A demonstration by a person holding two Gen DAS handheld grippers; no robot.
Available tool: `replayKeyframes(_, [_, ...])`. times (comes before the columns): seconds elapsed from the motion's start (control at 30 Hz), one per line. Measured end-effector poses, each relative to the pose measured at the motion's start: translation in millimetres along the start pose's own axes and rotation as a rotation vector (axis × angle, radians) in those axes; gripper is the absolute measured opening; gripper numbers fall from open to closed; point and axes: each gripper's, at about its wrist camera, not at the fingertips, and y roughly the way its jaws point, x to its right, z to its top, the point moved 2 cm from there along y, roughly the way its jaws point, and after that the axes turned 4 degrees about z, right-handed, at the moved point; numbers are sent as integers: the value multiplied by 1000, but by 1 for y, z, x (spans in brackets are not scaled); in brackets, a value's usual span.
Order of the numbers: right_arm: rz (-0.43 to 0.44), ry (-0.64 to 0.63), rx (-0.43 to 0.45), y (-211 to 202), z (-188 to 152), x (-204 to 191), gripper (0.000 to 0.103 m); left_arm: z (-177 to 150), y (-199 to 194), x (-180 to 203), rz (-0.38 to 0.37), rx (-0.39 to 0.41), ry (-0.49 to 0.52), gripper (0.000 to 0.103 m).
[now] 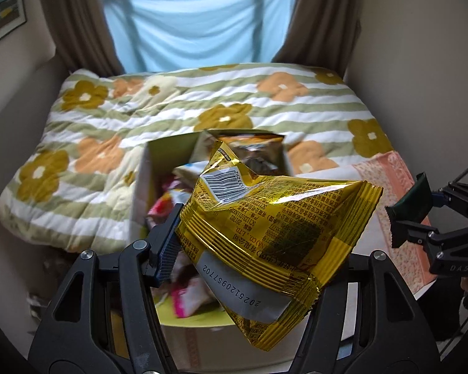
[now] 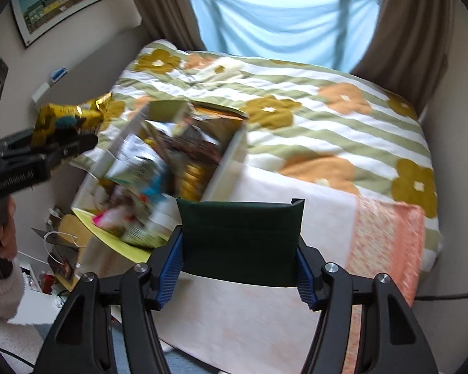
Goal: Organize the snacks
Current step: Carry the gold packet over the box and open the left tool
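Observation:
My left gripper [image 1: 249,243] is shut on a gold foil snack bag [image 1: 274,230] and holds it above an open cardboard box [image 1: 140,187] full of snack packets on the bed. The bag hides the right finger. My right gripper [image 2: 240,255] is shut on a dark green packet [image 2: 240,240] to the right of the box [image 2: 231,159]. The green packet also shows at the right of the left wrist view [image 1: 411,202]. The gold bag shows at the left of the right wrist view [image 2: 71,115].
A floral striped quilt [image 1: 171,106] covers the bed, with a pink patterned cloth [image 2: 387,237] at its near right. Curtains and a blue sheet [image 1: 196,28] hang at the window behind. Clutter lies on the floor [image 2: 59,249] to the left of the bed.

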Motion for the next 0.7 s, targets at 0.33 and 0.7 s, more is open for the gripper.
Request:
replayKeyframes(0.33, [54, 9, -36, 44, 17, -67, 58, -42, 30, -68, -49, -155, 5, 57])
replayKeyframes(0.7, [22, 51, -70, 61, 21, -78, 58, -48, 71, -72, 12, -235, 99, 70])
